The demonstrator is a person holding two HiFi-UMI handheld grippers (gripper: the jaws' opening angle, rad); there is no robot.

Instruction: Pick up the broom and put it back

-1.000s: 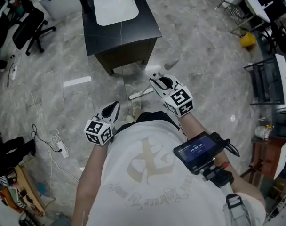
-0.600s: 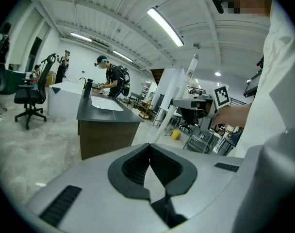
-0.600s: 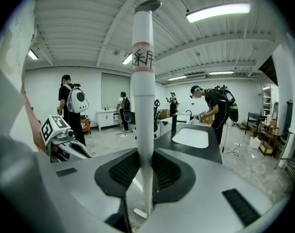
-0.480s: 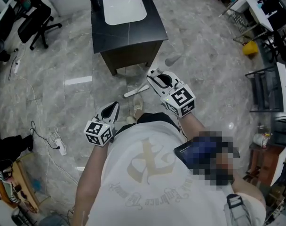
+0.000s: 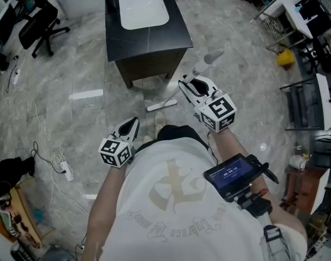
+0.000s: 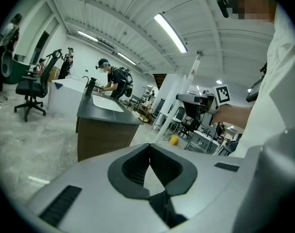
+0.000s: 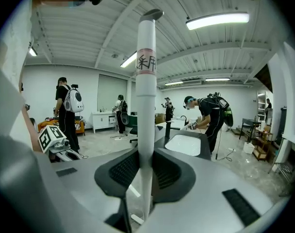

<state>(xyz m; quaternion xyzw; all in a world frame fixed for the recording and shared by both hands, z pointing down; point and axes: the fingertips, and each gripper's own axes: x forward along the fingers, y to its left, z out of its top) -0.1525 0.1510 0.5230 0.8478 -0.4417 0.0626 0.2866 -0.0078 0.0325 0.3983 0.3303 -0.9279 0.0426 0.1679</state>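
Observation:
The broom has a white handle [image 5: 213, 57] and a pale head [image 5: 161, 106] low over the grey floor, in front of the person's feet. My right gripper [image 5: 194, 86] is shut on the handle. In the right gripper view the handle [image 7: 146, 81] stands upright between the dark pads [image 7: 122, 171] of my right gripper [image 7: 146, 157]. My left gripper [image 5: 130, 128] hangs at the person's left side, shut with nothing in it; its tips meet in the left gripper view [image 6: 149, 147]. That view also shows the white handle [image 6: 179, 106] slanting up to the right.
A black cabinet with a white sink [image 5: 146, 29] stands just beyond the broom. An office chair [image 5: 37, 26] is at the far left. Cables and a power strip [image 5: 65, 170] lie on the floor at left. Racks [image 5: 312, 102] and a yellow object [image 5: 286, 58] are at right.
My right gripper has risen with the broom handle and shifted up and to the right in the head view. The left gripper has stayed in place.

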